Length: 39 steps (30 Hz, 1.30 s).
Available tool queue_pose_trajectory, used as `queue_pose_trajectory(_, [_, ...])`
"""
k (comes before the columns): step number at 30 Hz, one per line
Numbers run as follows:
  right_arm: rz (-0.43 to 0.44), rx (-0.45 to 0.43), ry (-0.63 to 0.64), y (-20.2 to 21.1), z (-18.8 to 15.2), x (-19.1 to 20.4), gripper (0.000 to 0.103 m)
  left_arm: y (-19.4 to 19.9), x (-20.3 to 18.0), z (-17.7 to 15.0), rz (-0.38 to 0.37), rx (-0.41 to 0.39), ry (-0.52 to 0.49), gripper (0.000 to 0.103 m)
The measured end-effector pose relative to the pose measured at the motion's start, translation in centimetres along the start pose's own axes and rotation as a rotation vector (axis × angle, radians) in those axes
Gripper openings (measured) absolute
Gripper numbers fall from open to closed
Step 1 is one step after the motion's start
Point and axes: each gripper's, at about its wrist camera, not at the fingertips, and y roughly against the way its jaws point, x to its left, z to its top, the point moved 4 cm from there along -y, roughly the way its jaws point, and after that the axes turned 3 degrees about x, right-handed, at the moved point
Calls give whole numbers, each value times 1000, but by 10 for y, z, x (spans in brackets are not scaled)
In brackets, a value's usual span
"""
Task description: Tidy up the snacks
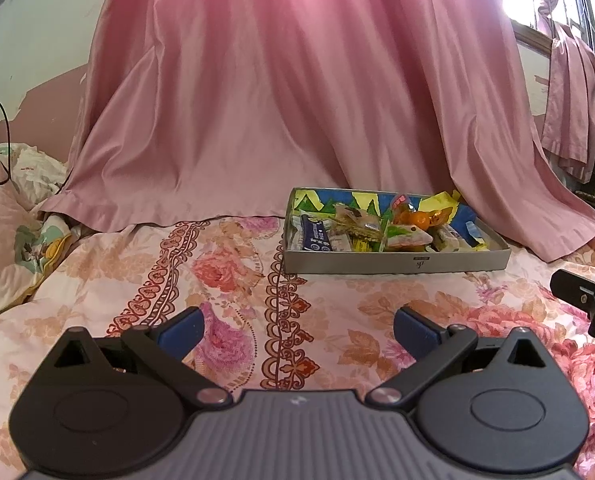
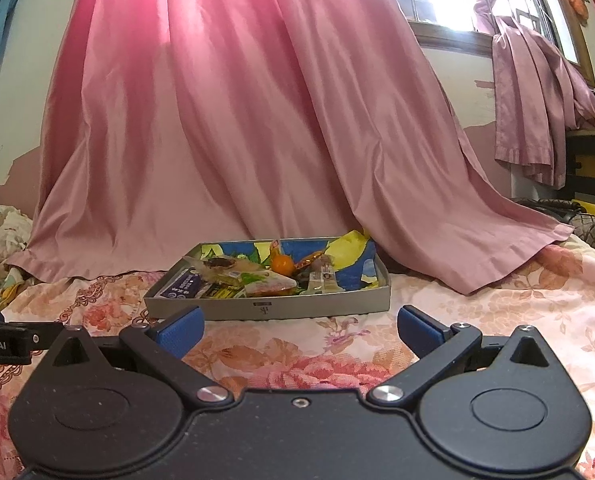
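Both your grippers hover spread and empty over the bedspread (image 1: 233, 280). Left gripper (image 1: 297, 332): the tray (image 1: 397, 262) of snacks (image 1: 361, 228) lies ahead to its right, long side facing you. Right gripper (image 2: 299, 330): tray straight ahead, nearer.

Home bedroom: floral bedsheet (image 1: 225, 280), pink curtain (image 1: 277, 100).

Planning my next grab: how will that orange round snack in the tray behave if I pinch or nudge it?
The orange round snack looks smooth and rounded, so it may slip or roll. Wrappers crowd it in the tray, likely limiting travel.
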Motion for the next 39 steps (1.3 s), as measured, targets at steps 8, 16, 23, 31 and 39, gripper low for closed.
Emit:
queue_pose_trajectory(8, [0,0,0,0,0,0,102,1,0,0,0,-3,4,103])
queue_pose_trajectory(16, [0,1,0,0,0,0,102,1,-1,0,-1,0,2,103])
queue_pose_trajectory(23, [0,2,0,0,0,-1,102,2,-1,-1,-3,4,1,103])
queue_pose_trajectory(31, [0,2,-1,0,0,0,102,2,-1,-2,-2,4,0,103])
queue_pose_trajectory(39, [0,3,-2,0,-1,-1,102,2,0,-4,-4,9,3,103])
